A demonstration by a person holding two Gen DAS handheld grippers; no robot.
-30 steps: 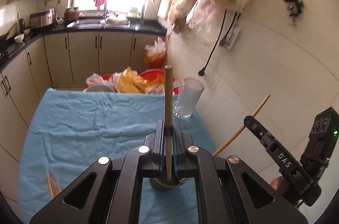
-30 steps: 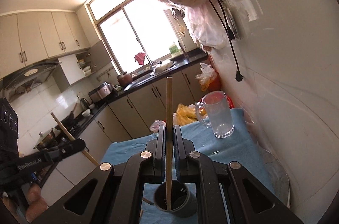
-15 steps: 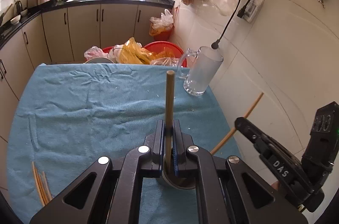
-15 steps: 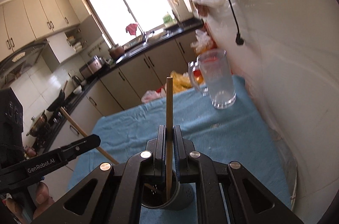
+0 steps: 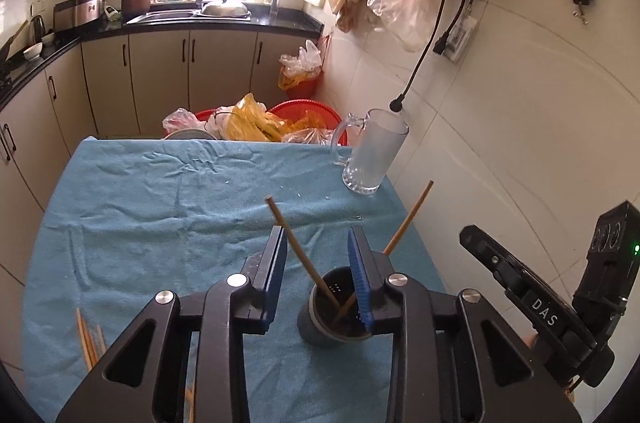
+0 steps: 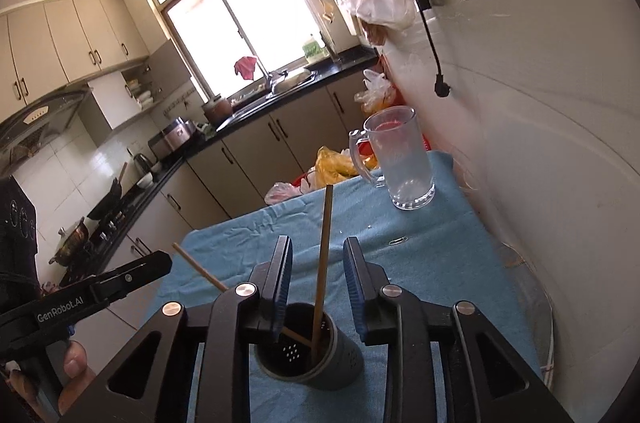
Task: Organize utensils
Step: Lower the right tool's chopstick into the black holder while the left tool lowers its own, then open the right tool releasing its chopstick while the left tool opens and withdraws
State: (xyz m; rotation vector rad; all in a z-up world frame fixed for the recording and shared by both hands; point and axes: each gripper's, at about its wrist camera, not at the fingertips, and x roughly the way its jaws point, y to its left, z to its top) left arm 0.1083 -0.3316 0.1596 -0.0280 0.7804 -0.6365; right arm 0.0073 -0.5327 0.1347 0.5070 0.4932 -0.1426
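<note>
left wrist view: left gripper [image 5: 318, 263] jaws have just been opening – released, pads clear of the chopstick [image 5: 296, 247] leaning in the dark holder cup [image 5: 334, 319] on the blue cloth [image 5: 160, 207]. loose chopsticks [image 5: 90, 341], apparently several, lie at left.

right wrist view: right gripper [image 6: 318, 277] jaws likewise just opening – second chopstick [image 6: 322, 263] stands free in the cup; glass mug [image 6: 402, 159] well apart.

Both wrist views close, angled down, sharing dark holder [image 5: 336, 315] [image 6: 310, 351], blue cloth [image 5: 160, 223] [image 6: 420, 255]
</note>
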